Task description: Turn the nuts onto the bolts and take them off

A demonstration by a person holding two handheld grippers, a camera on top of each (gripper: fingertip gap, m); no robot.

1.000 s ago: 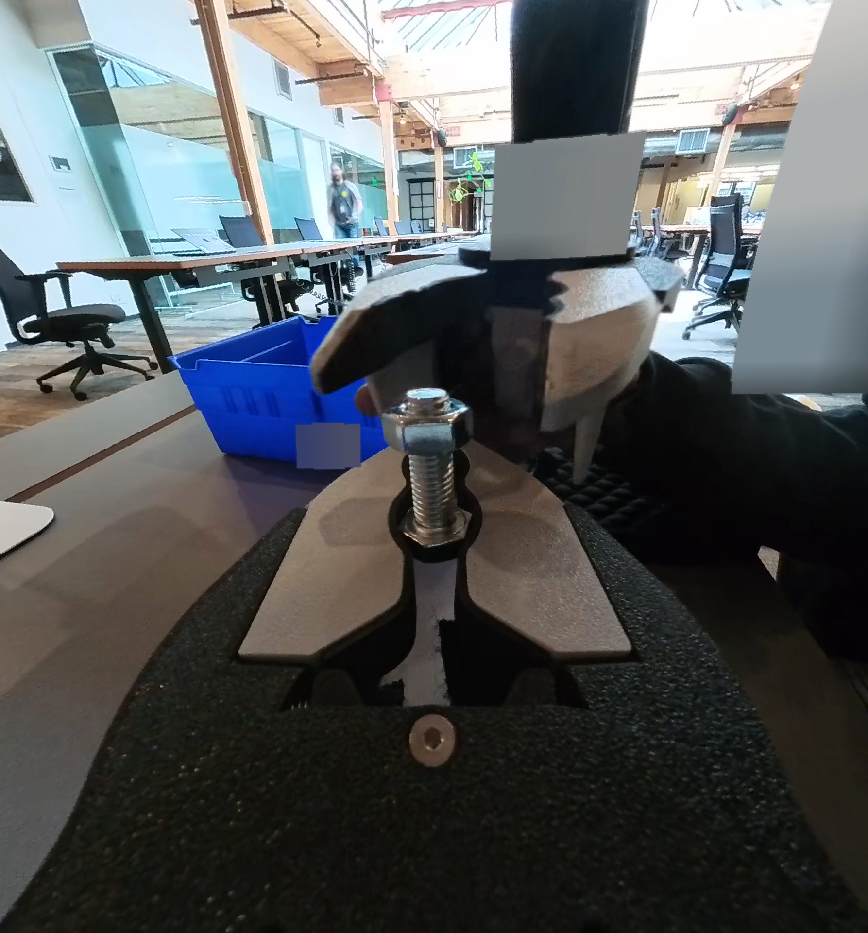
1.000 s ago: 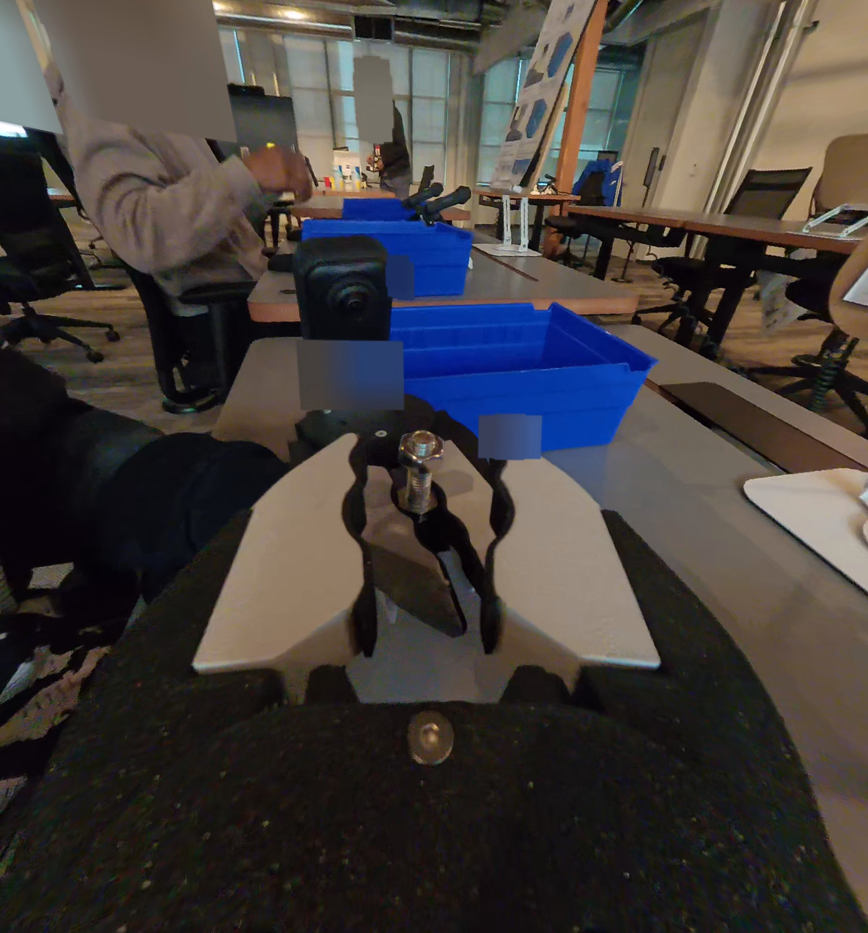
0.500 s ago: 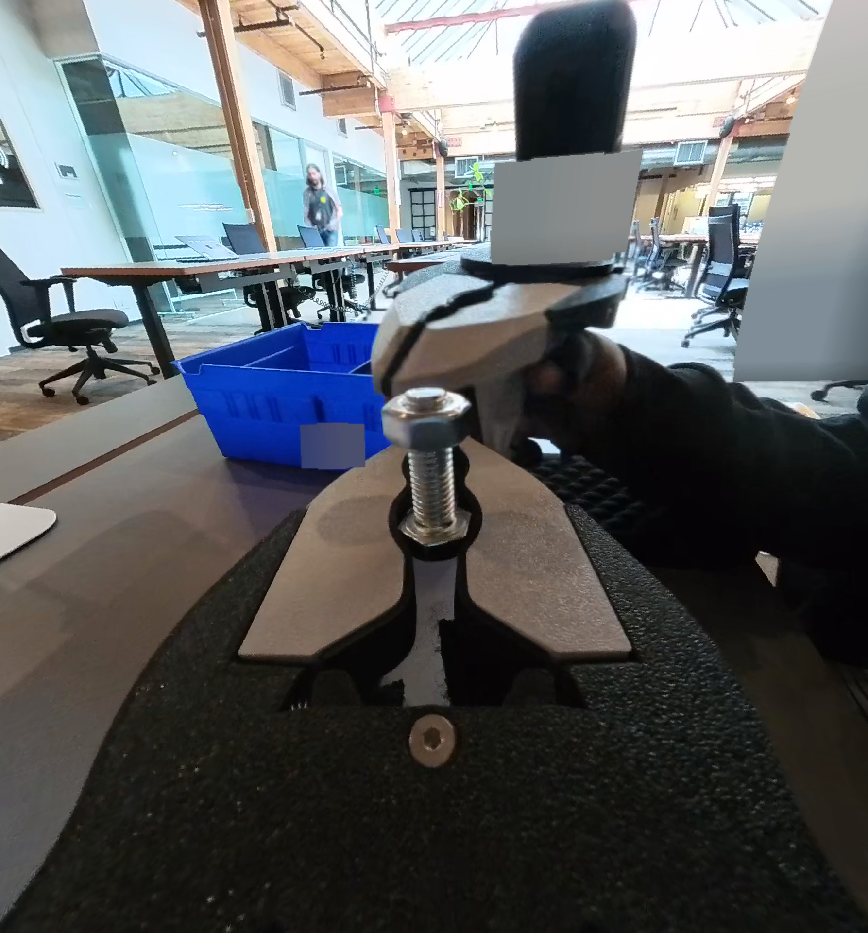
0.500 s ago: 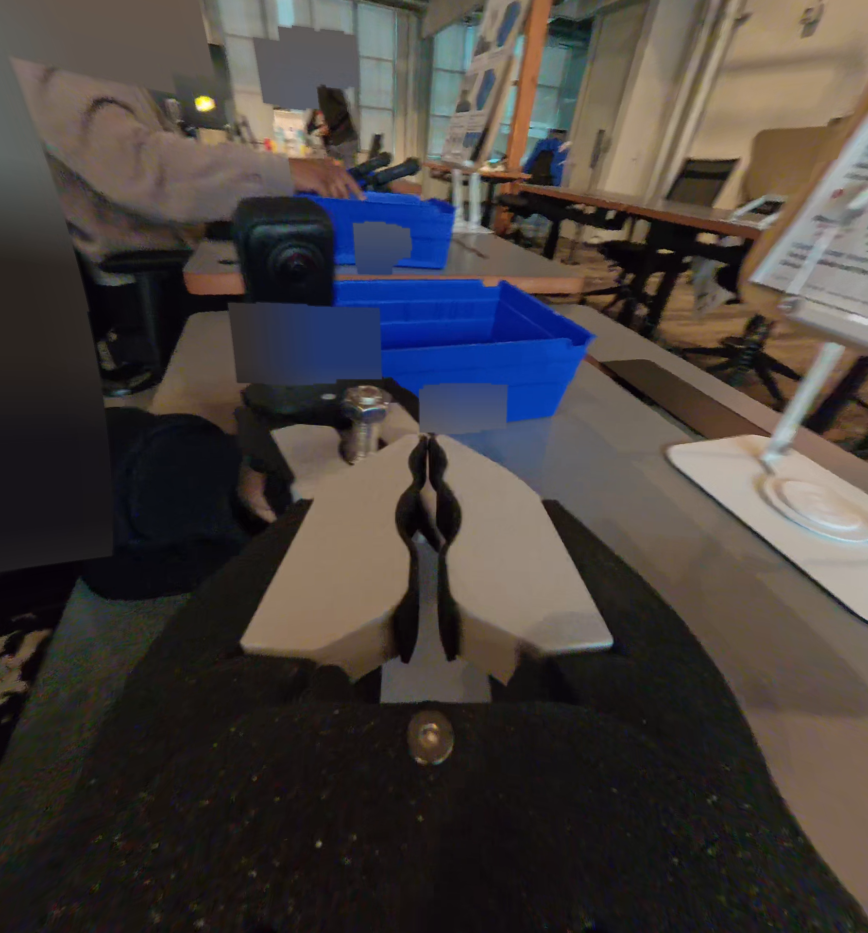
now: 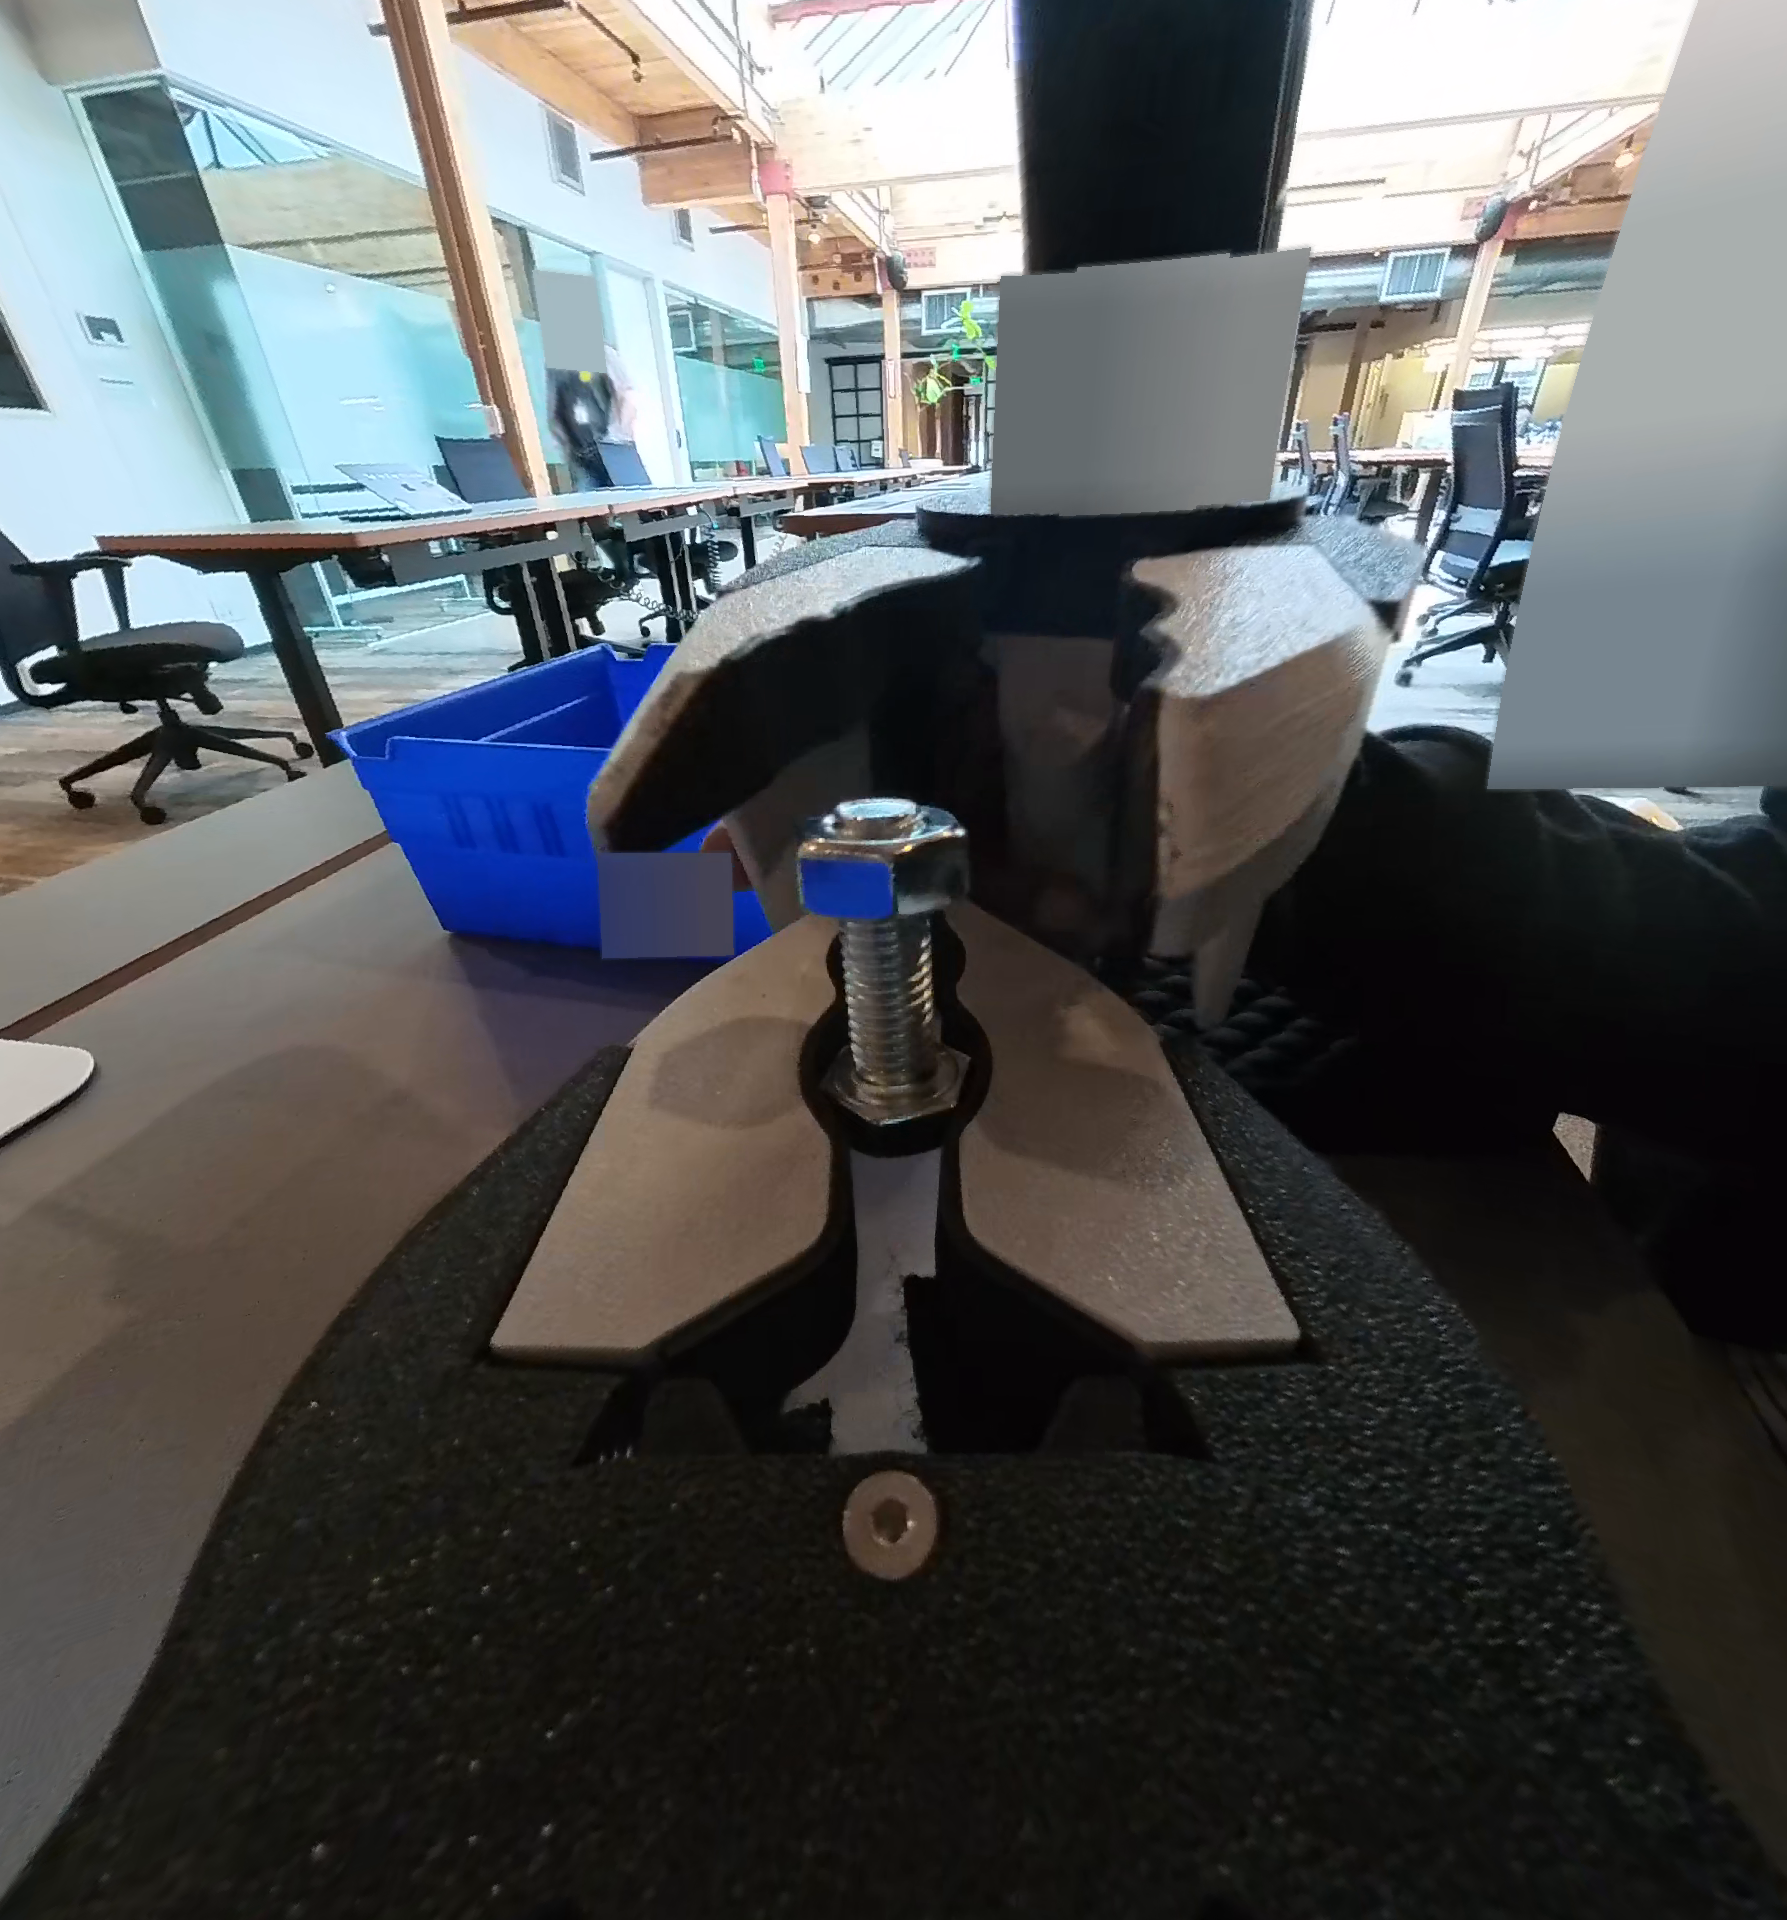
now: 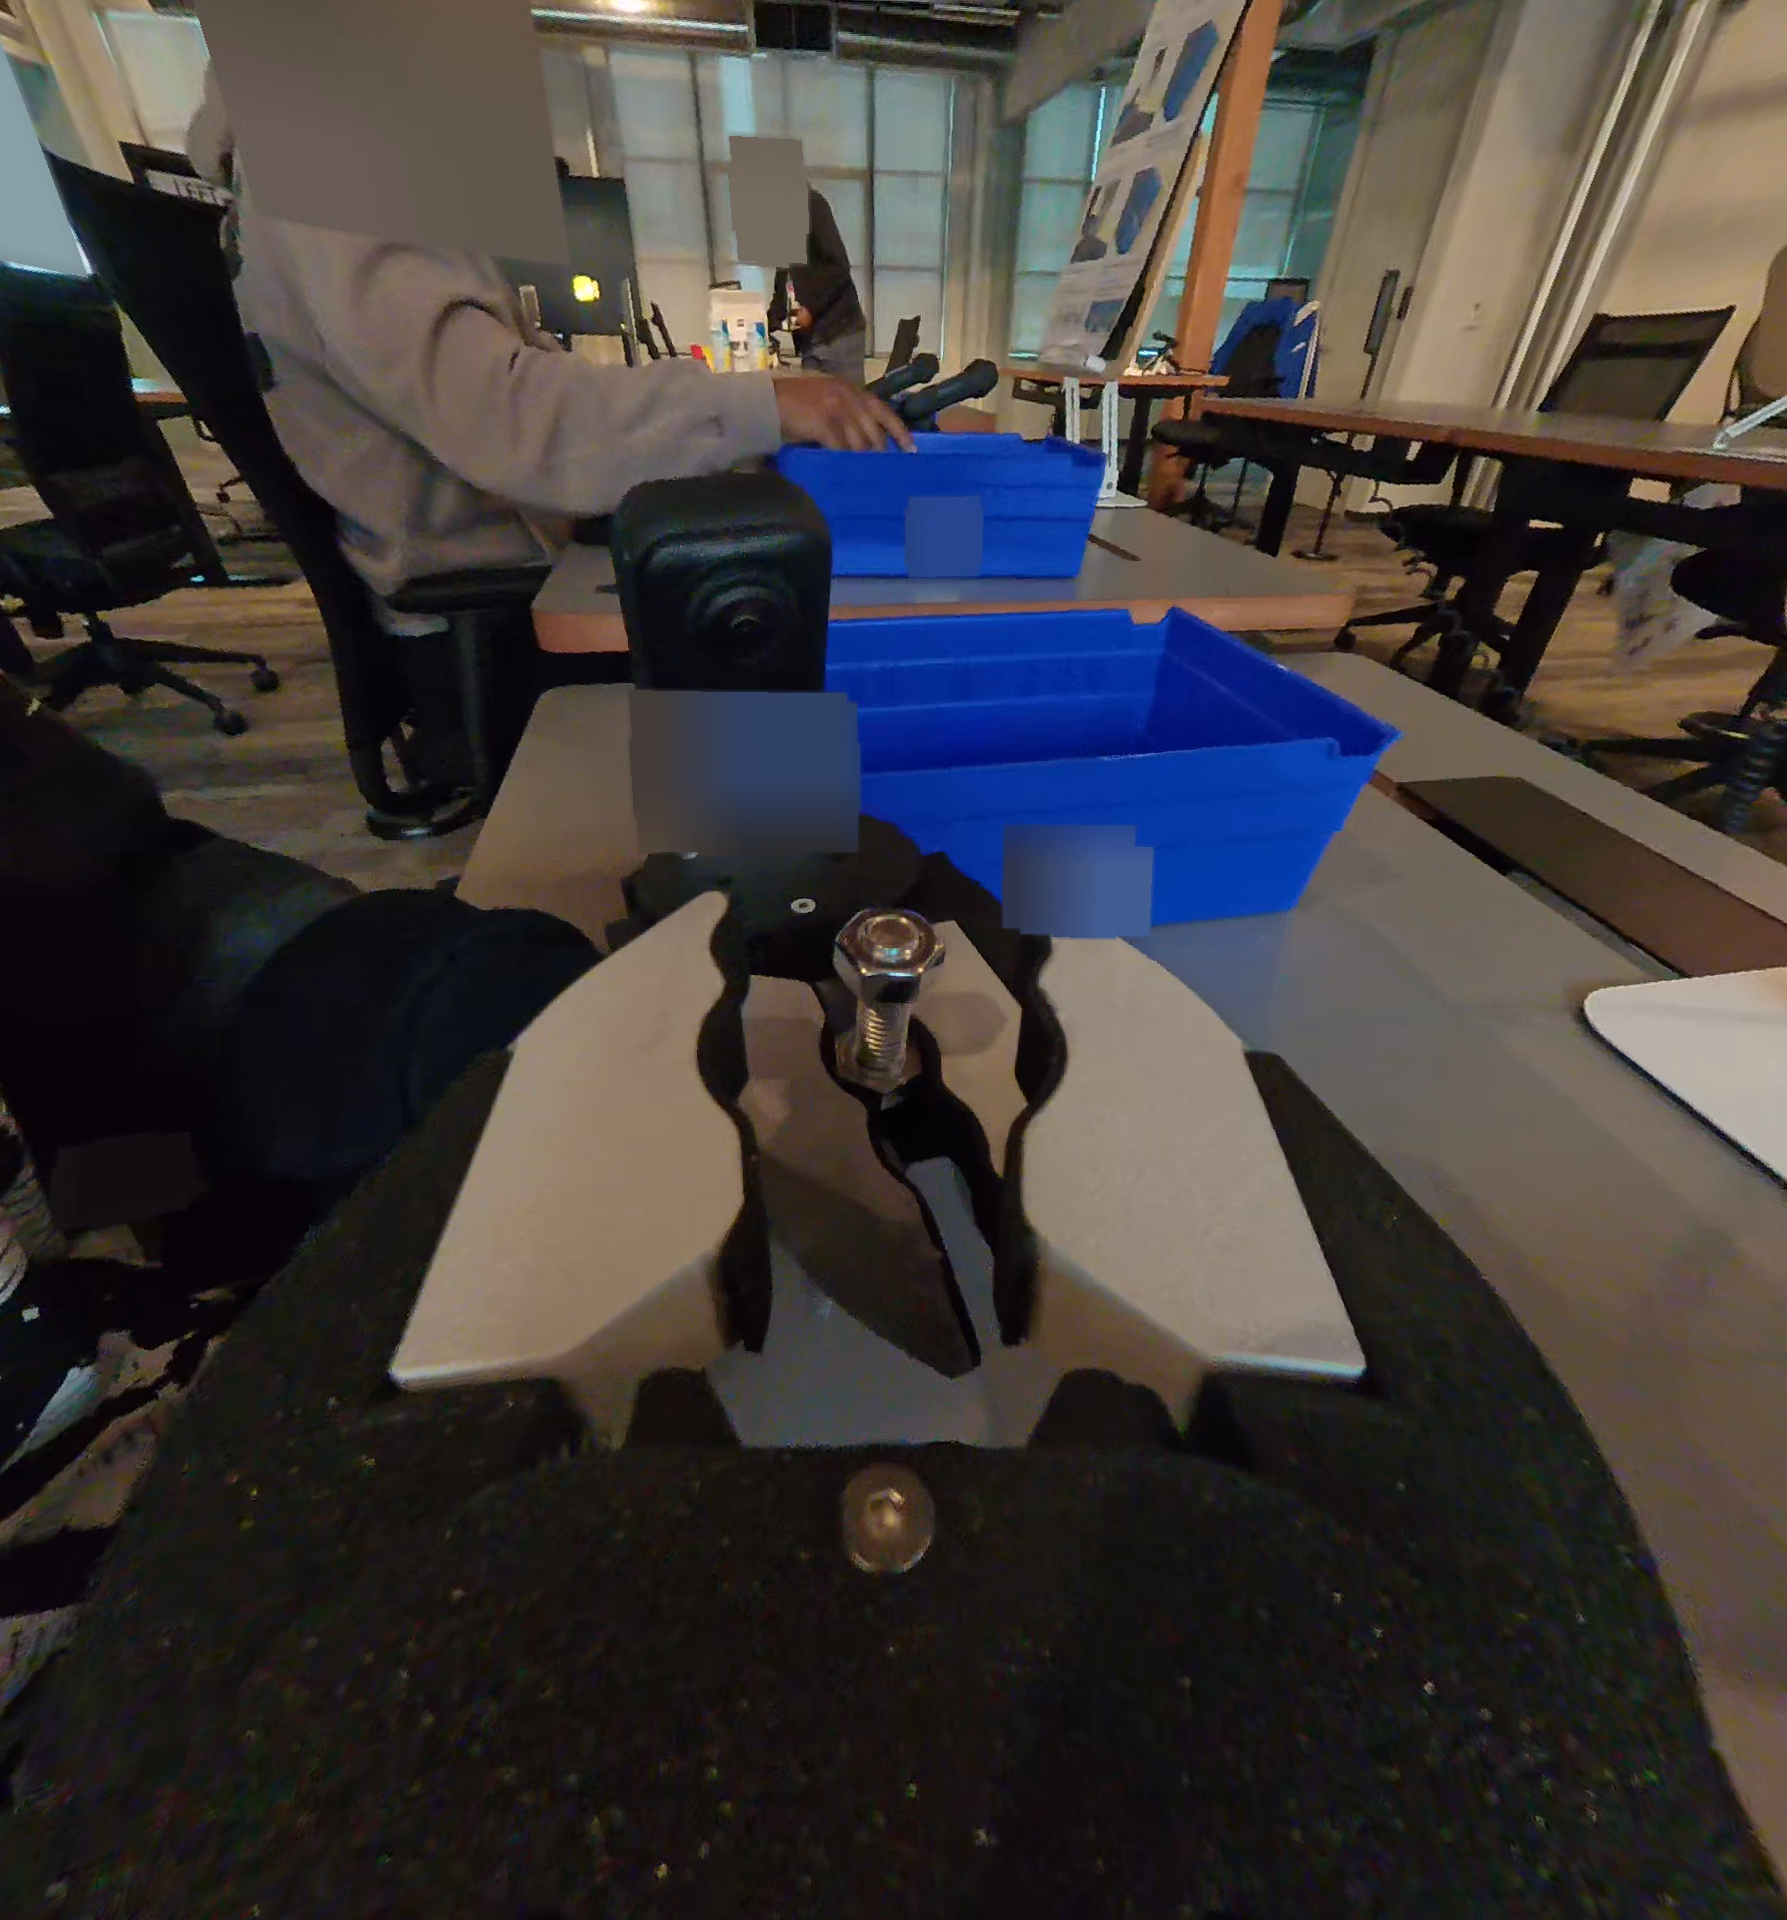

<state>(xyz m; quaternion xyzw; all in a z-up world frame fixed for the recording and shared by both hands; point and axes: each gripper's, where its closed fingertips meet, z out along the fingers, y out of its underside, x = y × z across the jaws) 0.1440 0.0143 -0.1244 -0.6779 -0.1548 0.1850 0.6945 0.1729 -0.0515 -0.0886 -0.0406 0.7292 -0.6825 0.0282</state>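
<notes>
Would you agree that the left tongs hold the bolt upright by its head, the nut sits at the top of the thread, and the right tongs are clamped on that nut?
Not quite: the right tongs are open, their fingers either side of the nut without gripping it, as the right wrist view shows. The left tongs do hold the bolt upright by its head.

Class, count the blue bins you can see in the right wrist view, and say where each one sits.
2. One bin sits on the near table, just beyond the bolt. The other bin is on the next table behind it, under a person's hand. Others may be hidden.
</notes>
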